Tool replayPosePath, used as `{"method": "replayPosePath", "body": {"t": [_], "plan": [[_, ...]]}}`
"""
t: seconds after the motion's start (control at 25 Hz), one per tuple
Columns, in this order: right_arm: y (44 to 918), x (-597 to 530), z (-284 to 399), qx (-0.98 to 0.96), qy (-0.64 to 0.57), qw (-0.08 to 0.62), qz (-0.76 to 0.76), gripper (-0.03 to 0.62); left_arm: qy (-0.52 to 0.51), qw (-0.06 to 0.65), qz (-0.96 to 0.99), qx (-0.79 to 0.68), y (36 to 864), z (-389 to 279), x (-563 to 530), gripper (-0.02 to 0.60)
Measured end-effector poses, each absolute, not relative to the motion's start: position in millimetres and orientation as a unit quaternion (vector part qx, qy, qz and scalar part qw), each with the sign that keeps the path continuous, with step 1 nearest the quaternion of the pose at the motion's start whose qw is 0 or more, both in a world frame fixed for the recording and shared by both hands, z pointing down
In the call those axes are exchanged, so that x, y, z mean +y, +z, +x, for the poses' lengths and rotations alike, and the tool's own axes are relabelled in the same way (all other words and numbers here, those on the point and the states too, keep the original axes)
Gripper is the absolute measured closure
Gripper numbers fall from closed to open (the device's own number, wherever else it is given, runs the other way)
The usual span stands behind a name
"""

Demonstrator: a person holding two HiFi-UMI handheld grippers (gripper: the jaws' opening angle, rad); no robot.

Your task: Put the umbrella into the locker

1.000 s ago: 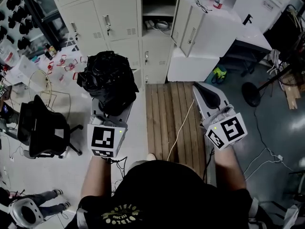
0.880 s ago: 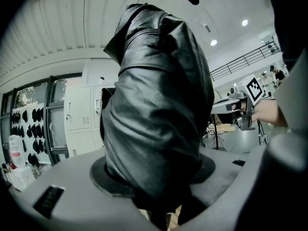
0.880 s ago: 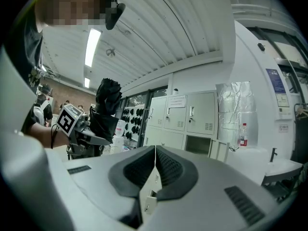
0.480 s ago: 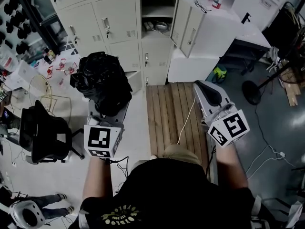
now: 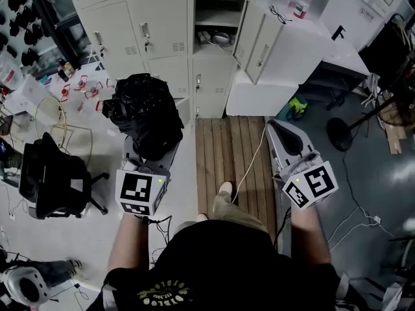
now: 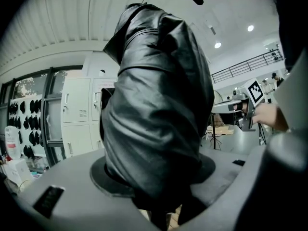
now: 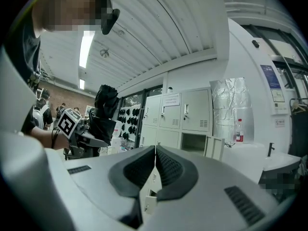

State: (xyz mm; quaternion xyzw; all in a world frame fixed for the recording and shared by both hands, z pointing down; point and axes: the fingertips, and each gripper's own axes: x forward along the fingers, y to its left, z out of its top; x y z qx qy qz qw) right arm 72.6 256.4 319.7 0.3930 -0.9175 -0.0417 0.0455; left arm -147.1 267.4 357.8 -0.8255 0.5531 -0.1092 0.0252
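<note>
We're carrying the umbrella [image 5: 146, 112] pinched in our left tool [image 6: 159, 177], right tool [image 7: 155, 165] pressed together; next, reach the open locker [image 5: 215, 8].

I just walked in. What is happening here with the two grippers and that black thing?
A person faces a row of lockers, with a gripper in each hand. The left gripper is clamped on a folded black umbrella, which sticks up from its jaws. The right gripper is shut and empty. One locker ahead has its door open; the umbrella is not yet in it.
</note>
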Motion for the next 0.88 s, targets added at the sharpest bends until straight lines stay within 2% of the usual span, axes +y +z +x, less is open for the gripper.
{"method": "replayPosePath", "body": {"t": [0.2,0.6,0.88], "plan": [[324,212,88,-0.919,-0.031,0.042,0.392,0.566,-0.109,0.016,-0.823,0.557,357,-131,226,0.312],[331,209,82,-0.914,-0.039,0.045,0.401,0.566,-0.103,0.017,-0.835,0.541,361,-124,212,0.312],[338,150,98,-0.918,-0.027,0.049,0.392,0.565,-0.115,0.018,-0.833,0.541,364,-105,156,0.312]]}}
